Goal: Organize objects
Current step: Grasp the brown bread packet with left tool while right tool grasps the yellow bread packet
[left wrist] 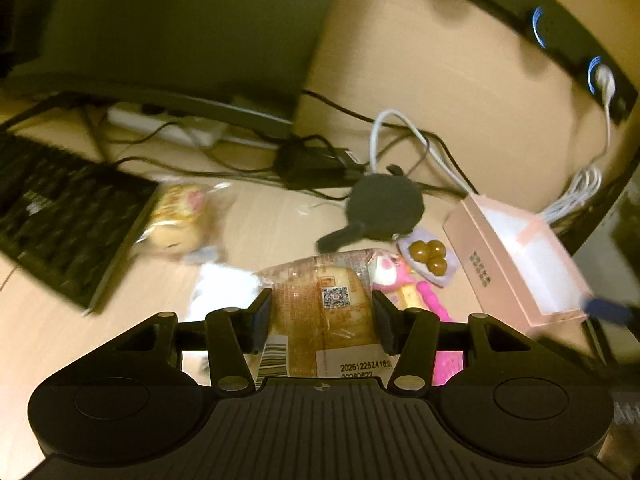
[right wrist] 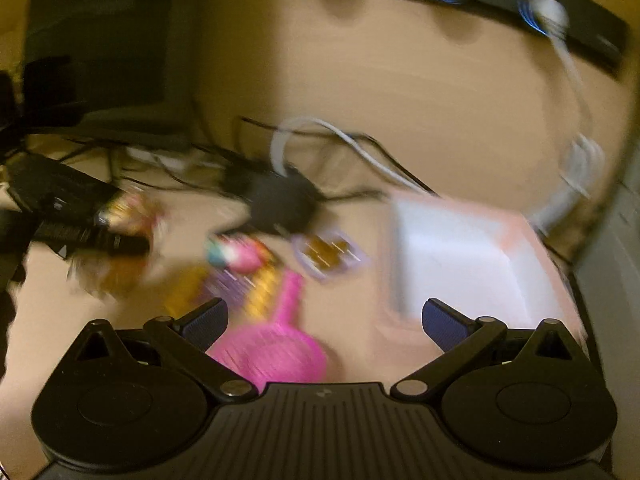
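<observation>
Bread packet (left wrist: 324, 312) clamped between my left gripper (left wrist: 322, 314) fingers, just left of the pink box (left wrist: 516, 264).

Left fingers (left wrist: 262, 316) press both flanks of the wrapped bread; it looks lifted off the surface (left wrist: 260, 224), though I can't be sure. My guess: light, soft, squashy, with a slippery, crinkly wrapper, so grip mid-body across the loaf, gently, not by the loose film ends. Right gripper (right wrist: 326, 320) fingers are spread and empty, hovering just left of the pink box near the pink scoop (right wrist: 276, 344). The box is open and empty, the likely drop spot.
</observation>
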Tool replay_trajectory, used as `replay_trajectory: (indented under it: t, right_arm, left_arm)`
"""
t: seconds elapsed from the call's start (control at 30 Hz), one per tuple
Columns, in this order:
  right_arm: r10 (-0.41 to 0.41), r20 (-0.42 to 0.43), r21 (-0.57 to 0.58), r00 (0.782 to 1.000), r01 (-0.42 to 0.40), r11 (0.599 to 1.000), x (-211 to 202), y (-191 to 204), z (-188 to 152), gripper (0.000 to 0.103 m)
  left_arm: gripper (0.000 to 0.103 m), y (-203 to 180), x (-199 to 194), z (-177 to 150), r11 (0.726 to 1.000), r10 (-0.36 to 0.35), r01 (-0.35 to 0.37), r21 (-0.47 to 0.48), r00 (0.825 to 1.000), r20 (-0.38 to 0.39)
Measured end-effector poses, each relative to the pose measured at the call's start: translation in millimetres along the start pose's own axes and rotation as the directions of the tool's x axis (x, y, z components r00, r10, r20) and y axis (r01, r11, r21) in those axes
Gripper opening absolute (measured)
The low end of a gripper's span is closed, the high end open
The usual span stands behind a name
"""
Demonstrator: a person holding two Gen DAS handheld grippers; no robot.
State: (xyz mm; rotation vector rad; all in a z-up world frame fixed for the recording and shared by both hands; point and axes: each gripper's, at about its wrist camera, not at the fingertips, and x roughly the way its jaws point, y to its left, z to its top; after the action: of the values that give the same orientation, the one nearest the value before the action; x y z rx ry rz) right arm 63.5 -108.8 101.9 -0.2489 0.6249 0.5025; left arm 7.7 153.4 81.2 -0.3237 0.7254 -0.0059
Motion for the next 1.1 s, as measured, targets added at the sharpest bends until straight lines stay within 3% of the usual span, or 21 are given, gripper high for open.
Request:
replay_trajectory:
  t: [0.17, 0.3, 0.43, 0.53, 0.67, 0.8, 0.83, 0.9, 1.1]
  right_arm:
    - [0.108, -0.034, -0.048, 0.994, -0.109, 0.993, 36.7, 47.3, 42.7, 0.103]
    - [0.222, -0.088, 0.032, 0.971, -0.220, 0.975, 76.1, 81.7, 69.7, 0.103]
    - [0.267, -0.087, 0.051, 0.960, -0.263, 0.963, 113.6, 115.4, 82.5, 0.103]
    - [0.335, -0.093, 0.125, 0.938, -0.323, 0.938, 143.4, 130.7, 93.7, 0.100]
    - [0.362, -0.129, 0.193, 0.923, -0.335, 0.922, 186.2, 150.7, 108.8, 0.084]
    - [0.366, -0.172, 0.212, 0.915, -0.329, 0.920, 213.6, 166.6, 110.4, 0.079]
    - [0.373, -0.190, 0.227, 0.908, -0.329, 0.917, 217.5, 166.7, 107.9, 0.067]
    - [0.405, -0.211, 0.262, 0.890, -0.347, 0.900, 221.4, 162.4, 100.6, 0.062]
    - [0.324, -0.216, 0.191, 0.921, -0.286, 0.939, 191.7, 141.0, 82.0, 0.062]
  left_arm:
    - [0.055, 50.3, -29.7, -0.3, 0.994, 0.028, -0.028, -0.106, 1.000, 0.000]
    - [0.055, 85.1, -46.5, -2.1, 0.986, 0.064, -0.060, -0.156, 0.998, 0.020]
    - [0.055, 108.2, -61.6, -12.6, 0.979, 0.107, -0.098, -0.179, 0.993, 0.040]
    - [0.055, 124.1, -73.2, -22.8, 0.965, 0.132, -0.122, -0.234, 0.991, 0.029]
    - [0.055, 137.4, -83.3, -31.0, 0.955, 0.166, -0.157, -0.251, 0.986, 0.017]
    - [0.055, 145.2, -86.1, -31.2, 0.947, 0.186, -0.177, -0.268, 0.983, 0.008]
    - [0.055, 145.0, -86.6, -29.8, 0.948, 0.189, -0.181, -0.262, 0.982, 0.008]
    - [0.055, 143.8, -87.4, -27.7, 0.950, 0.193, -0.184, -0.250, 0.981, 0.010]
    - [0.055, 132.0, -79.1, -27.3, 0.959, 0.167, -0.165, -0.231, 0.986, -0.014]
